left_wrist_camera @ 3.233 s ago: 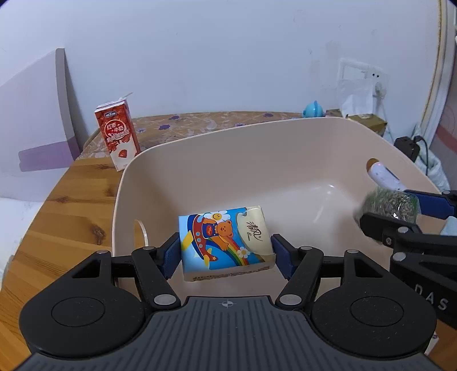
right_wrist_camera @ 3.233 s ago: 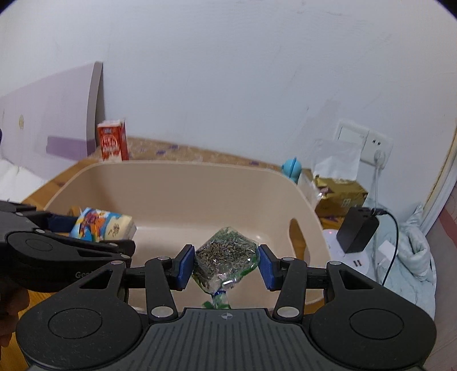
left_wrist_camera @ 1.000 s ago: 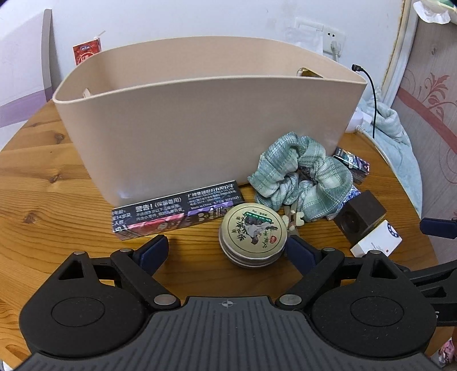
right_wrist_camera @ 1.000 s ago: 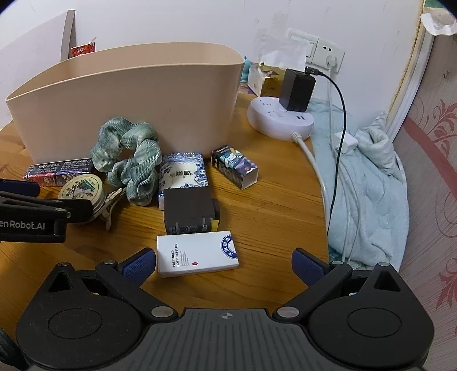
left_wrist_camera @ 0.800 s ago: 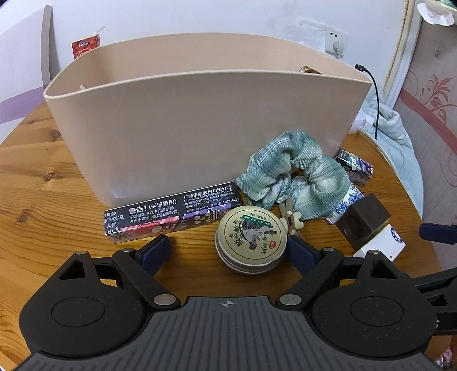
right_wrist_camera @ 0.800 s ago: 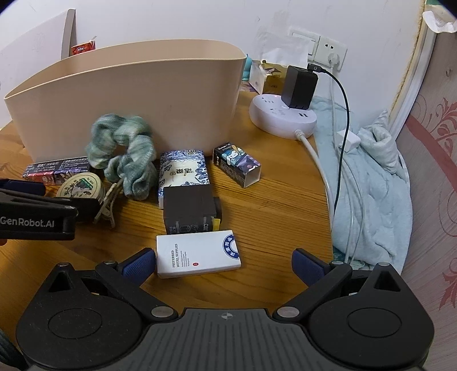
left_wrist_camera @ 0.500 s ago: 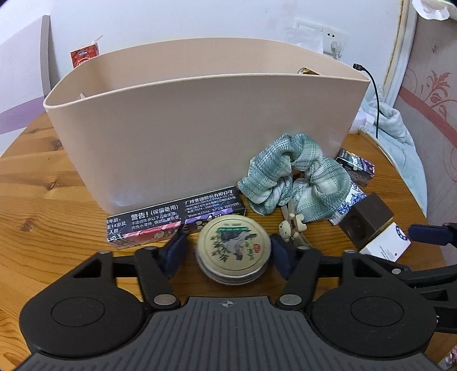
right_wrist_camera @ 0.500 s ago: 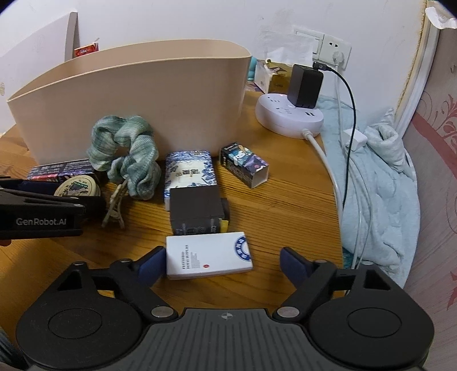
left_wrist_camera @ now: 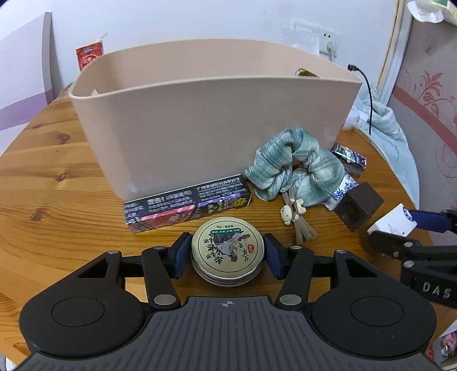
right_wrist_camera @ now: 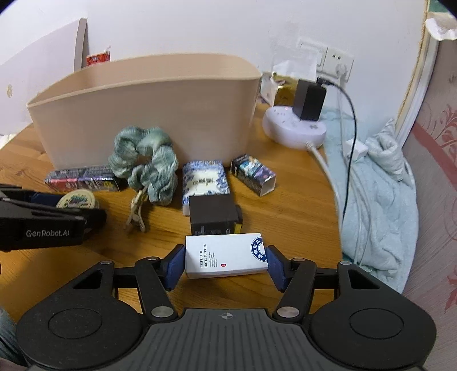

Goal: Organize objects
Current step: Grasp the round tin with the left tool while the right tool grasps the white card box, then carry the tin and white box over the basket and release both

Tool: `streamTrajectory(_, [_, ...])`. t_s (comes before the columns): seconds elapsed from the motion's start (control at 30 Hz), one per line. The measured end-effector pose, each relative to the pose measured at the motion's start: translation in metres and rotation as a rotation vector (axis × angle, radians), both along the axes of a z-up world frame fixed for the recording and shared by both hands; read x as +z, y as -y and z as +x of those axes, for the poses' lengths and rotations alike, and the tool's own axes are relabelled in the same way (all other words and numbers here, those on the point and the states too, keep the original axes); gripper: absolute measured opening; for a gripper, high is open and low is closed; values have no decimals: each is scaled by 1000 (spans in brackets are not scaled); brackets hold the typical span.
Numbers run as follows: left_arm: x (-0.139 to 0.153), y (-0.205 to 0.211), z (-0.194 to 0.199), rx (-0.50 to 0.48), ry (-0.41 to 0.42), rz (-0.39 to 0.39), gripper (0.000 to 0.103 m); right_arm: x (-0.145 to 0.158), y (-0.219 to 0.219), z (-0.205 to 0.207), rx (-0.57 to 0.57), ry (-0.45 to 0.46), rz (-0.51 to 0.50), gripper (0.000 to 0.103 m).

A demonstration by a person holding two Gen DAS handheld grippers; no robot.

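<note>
A white wall (right_wrist_camera: 200,25) backs the scene, with a socket plate (right_wrist_camera: 338,61) at its right and a patterned pink panel (right_wrist_camera: 437,148) on the far right. A pale lilac board (left_wrist_camera: 25,82) leans at the left. Below it lies the round wooden bench (left_wrist_camera: 51,182), knotty and orange-brown, with a light blue blanket (right_wrist_camera: 377,194) bunched along its right edge.

A large beige bin (left_wrist_camera: 211,120) stands upright in the middle of the bench. Behind its left corner a red carton (left_wrist_camera: 88,55) is partly in view. To the right of the bin sits a white power strip (right_wrist_camera: 294,128) with a black adapter (right_wrist_camera: 310,98) plugged in.

In front of the bin lie the smaller things: a long dark box (left_wrist_camera: 188,204) just against its base, a green plaid scrunchie (left_wrist_camera: 294,168) beside that, a blue-and-white tissue pack (right_wrist_camera: 205,179), a brown block (right_wrist_camera: 214,217) touching the pack's near end, a small dark printed box (right_wrist_camera: 252,174) to the right, and a wooden clip with a bear figure (left_wrist_camera: 294,212).

The left hand-held gripper (left_wrist_camera: 227,254) is clenched on a round tin (left_wrist_camera: 227,249), its blue pads pressing both sides; the tin sits low over the bench, near the long box. The right hand-held gripper (right_wrist_camera: 225,262) grasps a white card box (right_wrist_camera: 225,255) by its short ends, just in front of the brown block.
</note>
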State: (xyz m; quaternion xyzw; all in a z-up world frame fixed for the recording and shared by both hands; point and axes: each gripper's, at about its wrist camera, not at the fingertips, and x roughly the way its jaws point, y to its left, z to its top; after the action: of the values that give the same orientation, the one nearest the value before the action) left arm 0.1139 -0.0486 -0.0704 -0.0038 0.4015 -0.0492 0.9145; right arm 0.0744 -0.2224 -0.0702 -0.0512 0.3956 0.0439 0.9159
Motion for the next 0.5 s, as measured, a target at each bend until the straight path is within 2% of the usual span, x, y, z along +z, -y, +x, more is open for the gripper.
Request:
streamTrajectory(0.23, [15, -9, -16, 2, 29, -9, 55, 22, -5, -14, -4, 58, -19, 58])
streamTrajectory(0.5, [44, -17, -34, -14, 106, 6, 55, 54, -15, -24, 14, 153, -12, 58])
